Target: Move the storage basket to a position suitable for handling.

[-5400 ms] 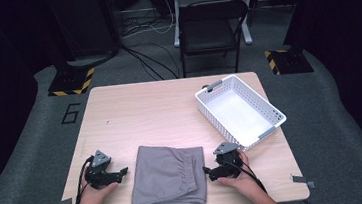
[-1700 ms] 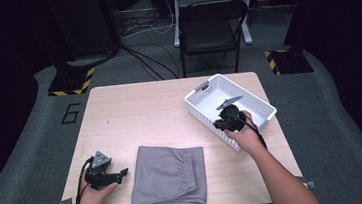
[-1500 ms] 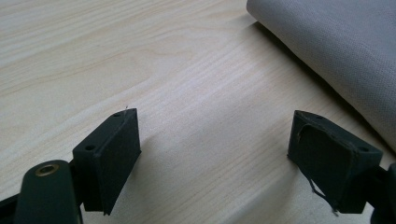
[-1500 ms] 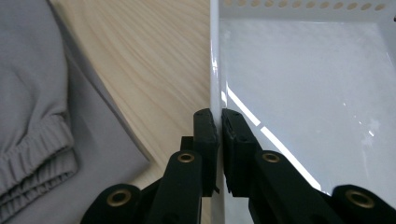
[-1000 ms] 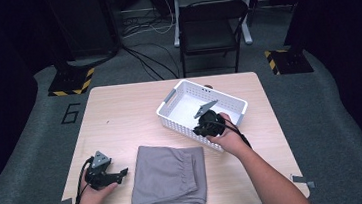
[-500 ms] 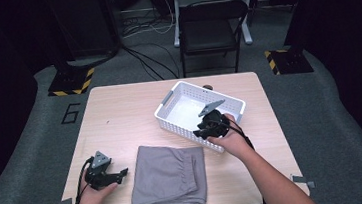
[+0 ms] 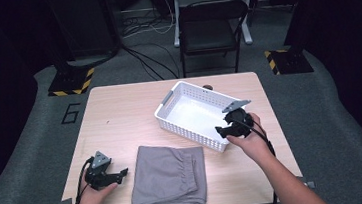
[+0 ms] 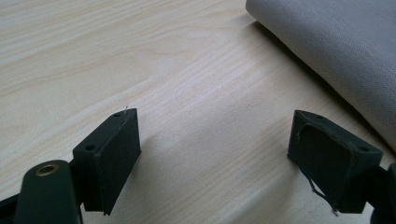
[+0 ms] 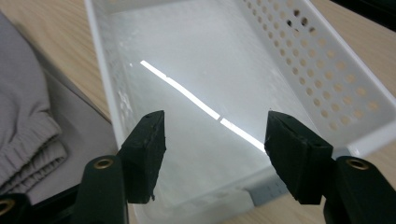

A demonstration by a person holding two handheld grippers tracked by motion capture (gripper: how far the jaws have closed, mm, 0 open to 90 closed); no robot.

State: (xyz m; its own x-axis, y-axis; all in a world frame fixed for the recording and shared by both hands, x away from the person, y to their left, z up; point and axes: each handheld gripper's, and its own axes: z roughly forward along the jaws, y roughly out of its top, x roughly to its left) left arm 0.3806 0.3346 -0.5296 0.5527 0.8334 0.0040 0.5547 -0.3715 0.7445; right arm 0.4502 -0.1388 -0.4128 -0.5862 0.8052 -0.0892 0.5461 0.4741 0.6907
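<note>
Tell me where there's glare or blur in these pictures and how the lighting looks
Right gripper view: a bright streak of glare crosses the floor of the white basket, and the near black jaws look soft. Left gripper view: the jaws throw soft shadows on the sharp wood-grain table; the grey cloth shows its weave. High view: table evenly lit, surroundings dark.

A white plastic basket [image 7: 198, 115] with perforated walls and a grey handle tab at its far end sits empty and upright, turned at an angle. It lies just beyond a folded grey garment [image 7: 169, 178] with an elastic waistband, lying flat; the basket's near long wall almost meets the garment's far right corner.
</note>
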